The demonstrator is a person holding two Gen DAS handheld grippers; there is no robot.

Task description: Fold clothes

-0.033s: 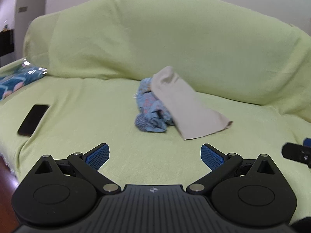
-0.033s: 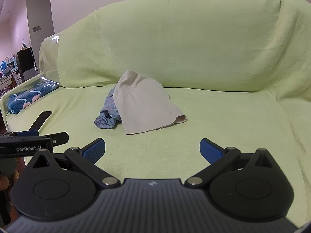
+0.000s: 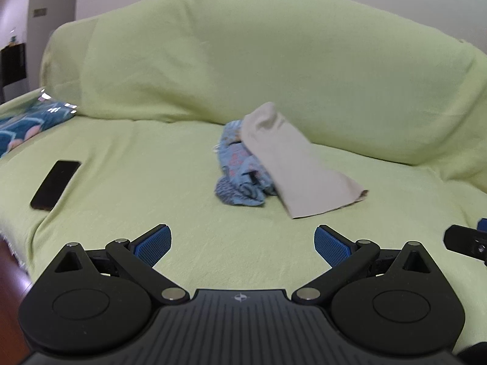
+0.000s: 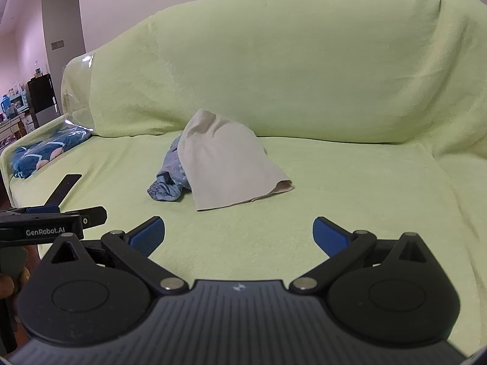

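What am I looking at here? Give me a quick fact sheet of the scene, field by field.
setting: sofa draped in a green cover
clothes: beige cloth lying over a crumpled blue patterned garment, mid-seat, unfolded
left gripper: jaws wide open, holding nothing, short of the clothes
right gripper: jaws wide open, holding nothing, short of the clothes
other items: dark phone on the seat; blue patterned bundle at the sofa's far end
folding: not yet begun
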